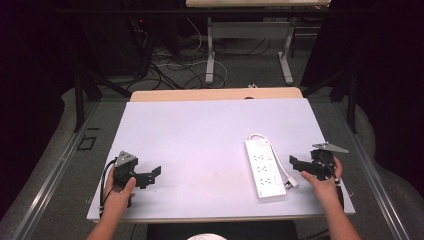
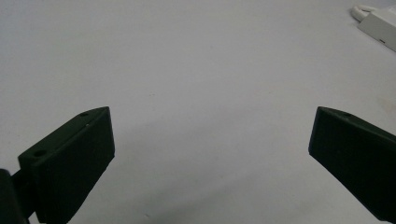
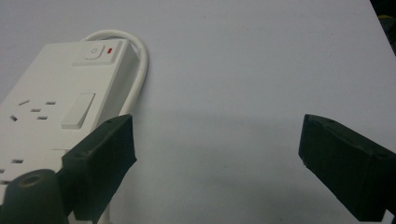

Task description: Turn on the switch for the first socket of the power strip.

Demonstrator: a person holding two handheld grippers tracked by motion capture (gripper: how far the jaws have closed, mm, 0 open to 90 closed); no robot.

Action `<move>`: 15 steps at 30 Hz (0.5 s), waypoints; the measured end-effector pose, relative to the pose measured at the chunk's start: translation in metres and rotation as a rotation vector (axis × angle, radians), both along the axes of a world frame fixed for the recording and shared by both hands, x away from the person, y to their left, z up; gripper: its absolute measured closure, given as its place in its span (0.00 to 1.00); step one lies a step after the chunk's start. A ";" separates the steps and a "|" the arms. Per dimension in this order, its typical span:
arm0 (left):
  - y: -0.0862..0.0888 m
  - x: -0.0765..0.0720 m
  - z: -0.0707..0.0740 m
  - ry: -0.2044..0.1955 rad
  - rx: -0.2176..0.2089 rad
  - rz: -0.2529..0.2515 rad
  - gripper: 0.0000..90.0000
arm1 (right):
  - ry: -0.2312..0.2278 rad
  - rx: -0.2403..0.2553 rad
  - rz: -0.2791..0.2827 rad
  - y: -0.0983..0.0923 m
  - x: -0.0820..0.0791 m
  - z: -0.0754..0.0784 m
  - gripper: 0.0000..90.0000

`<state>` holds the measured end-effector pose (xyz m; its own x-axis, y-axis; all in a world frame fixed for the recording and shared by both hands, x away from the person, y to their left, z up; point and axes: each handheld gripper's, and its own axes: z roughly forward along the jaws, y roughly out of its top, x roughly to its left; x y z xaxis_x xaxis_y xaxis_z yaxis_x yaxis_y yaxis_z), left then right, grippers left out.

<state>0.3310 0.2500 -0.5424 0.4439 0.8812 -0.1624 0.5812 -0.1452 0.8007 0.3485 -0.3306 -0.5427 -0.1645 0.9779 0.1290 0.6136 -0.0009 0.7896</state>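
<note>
White table (image 1: 200, 130), power strip (image 1: 264, 170) beside right claw (image 1: 298, 167)

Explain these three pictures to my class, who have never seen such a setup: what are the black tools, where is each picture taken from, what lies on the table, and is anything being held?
A person sits at a white table and holds a hand tool in each hand. Each tool is a gripper with two black jaws that can pinch things.

The high view looks down from above the person. There the left gripper is on the left and the right gripper on the right.

The other two pictures come from small cameras riding on the grippers, looking along their jaws. In both, the jaws stand wide apart with nothing between them, so nothing is held.

On the table lies a white power strip with its white cable looping round its right side. The right gripper is close beside it.
</note>
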 end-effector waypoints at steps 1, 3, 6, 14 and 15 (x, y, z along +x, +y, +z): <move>0.000 0.000 0.000 0.001 -0.001 0.000 0.01 | 0.004 0.005 -0.006 0.000 0.000 0.000 0.11; 0.000 0.000 0.000 0.002 0.000 -0.001 0.01 | 0.005 0.006 -0.008 0.000 0.000 -0.001 0.12; 0.000 0.000 0.000 0.000 -0.001 -0.001 0.01 | 0.003 0.001 -0.009 -0.001 0.001 -0.003 0.13; -0.002 0.002 -0.001 -0.007 -0.001 0.003 0.01 | 0.006 -0.002 -0.013 -0.002 0.001 -0.005 0.13; -0.002 0.003 -0.001 -0.010 -0.001 0.002 0.01 | 0.005 0.000 -0.014 -0.002 0.001 -0.005 0.14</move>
